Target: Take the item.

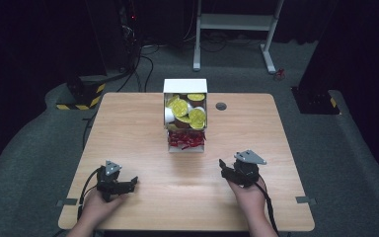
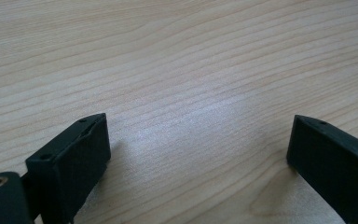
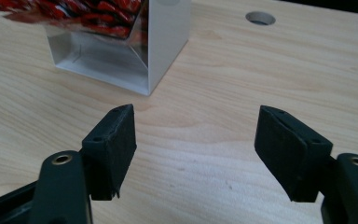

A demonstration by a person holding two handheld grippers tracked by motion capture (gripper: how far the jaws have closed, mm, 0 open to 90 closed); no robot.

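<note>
Bench (image 1: 143, 123): wood grain, bare under both grippers. White box (image 1: 185, 85) stands ahead of and between them, nearer the right gripper (image 1: 225, 168); upper compartment holds yellow-lidded cups (image 1: 183, 107), lower one red packets (image 1: 185, 139) (clear front wall, seen from the right gripper view). Right gripper: jaws spread wide, holding nothing, aimed just right of the box corner (image 3: 154, 56). Left gripper (image 1: 128, 183): jaws wide apart, empty, low over the bench. Judgement: reach not begun; swing the right gripper left, approach from above, keep jaws wide until a packet sits between.
</note>
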